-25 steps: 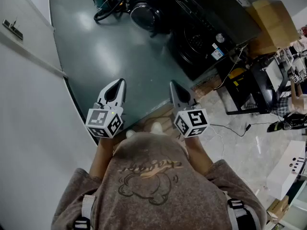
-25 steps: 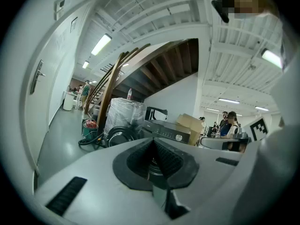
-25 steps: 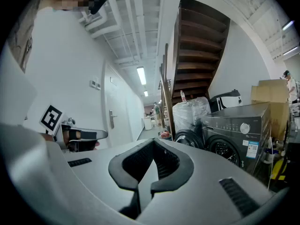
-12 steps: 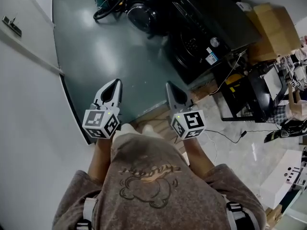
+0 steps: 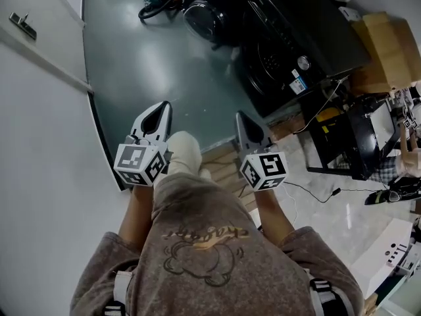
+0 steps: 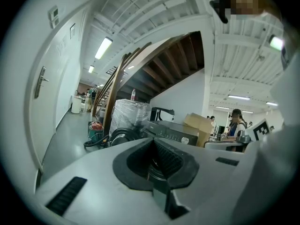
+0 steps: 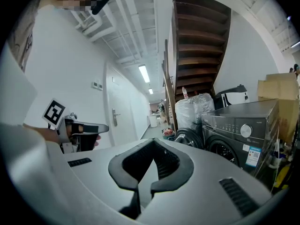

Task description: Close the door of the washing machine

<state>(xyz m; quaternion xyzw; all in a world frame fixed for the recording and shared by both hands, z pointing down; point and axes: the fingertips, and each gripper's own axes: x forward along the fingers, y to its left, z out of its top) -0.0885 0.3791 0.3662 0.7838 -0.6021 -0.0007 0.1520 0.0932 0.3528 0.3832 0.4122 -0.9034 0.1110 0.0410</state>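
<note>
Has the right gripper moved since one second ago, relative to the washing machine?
Yes, slightly. The right gripper has come forward, toward the washing machine; the gap between them looks smaller.

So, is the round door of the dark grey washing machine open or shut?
Open: the round door stands swung out sideways from the front of the dark grey washing machine.

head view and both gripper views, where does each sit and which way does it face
Head view: on the person's head, looking steeply down at the floor; shows their torso, left gripper and right gripper.
Left gripper view: on the left gripper, looking along its shut jaws toward the washer; the right gripper's cube shows at right.
Right gripper view: on the right gripper, looking along its shut jaws; washer at right, left gripper at left.
Shared: all three show the washer.
</note>
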